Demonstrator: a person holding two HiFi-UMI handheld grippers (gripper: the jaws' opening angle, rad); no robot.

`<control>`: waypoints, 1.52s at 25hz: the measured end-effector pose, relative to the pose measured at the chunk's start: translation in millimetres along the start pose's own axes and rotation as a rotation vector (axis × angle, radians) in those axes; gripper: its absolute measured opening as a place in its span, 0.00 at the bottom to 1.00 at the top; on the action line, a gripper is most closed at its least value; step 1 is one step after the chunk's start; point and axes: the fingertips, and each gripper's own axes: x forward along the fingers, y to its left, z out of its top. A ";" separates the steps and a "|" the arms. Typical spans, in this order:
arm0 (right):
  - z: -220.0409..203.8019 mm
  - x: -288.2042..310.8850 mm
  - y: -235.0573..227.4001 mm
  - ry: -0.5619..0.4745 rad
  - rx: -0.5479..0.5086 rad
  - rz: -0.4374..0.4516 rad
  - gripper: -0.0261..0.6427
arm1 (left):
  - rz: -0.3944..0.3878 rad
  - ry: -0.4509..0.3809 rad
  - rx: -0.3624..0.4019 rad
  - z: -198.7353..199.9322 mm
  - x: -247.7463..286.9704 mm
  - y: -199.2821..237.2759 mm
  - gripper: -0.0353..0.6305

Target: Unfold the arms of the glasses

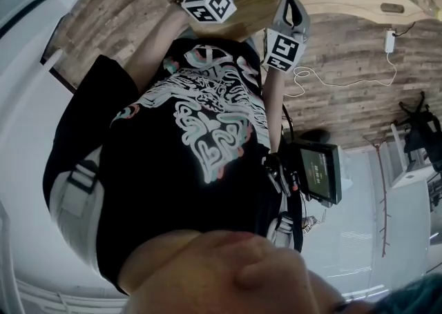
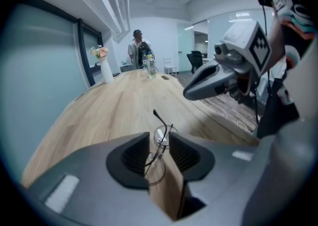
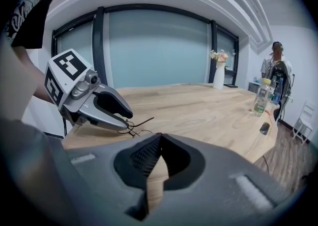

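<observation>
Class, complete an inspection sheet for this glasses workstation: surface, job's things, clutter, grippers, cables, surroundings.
Surface: long light wooden table.
Job's things: thin dark wire-framed glasses on the table near its edge, one arm sticking out.
Clutter: white vase of flowers, clear plastic bottle, small dark object, all far along the table.
Grippers: left gripper open, glasses between its jaws; right gripper shut, empty.
Cables: white adapter with cable on the wood-pattern floor.
Surroundings: frosted glass wall; person standing at the far end.

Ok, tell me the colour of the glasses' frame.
Thin black wire; the glasses show best in the left gripper view.
</observation>
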 end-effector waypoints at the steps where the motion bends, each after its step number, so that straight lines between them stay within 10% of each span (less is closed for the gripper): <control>1: 1.4 0.4 2.4 0.004 -0.002 0.006 0.04 | -0.004 0.007 0.004 -0.9 -1.5 -0.2 0.18; 18: 15.7 6.3 32.7 0.011 -0.032 0.077 0.04 | 0.037 0.062 0.263 -1.1 -2.7 -9.3 0.17; 20: 14.4 7.3 31.8 0.017 -0.035 0.078 0.04 | 0.049 0.071 0.278 -1.9 -2.0 -6.4 0.05; 38: 4.6 26.6 45.9 0.082 -0.218 0.143 0.04 | 0.019 -0.188 0.180 21.6 -23.1 4.7 0.05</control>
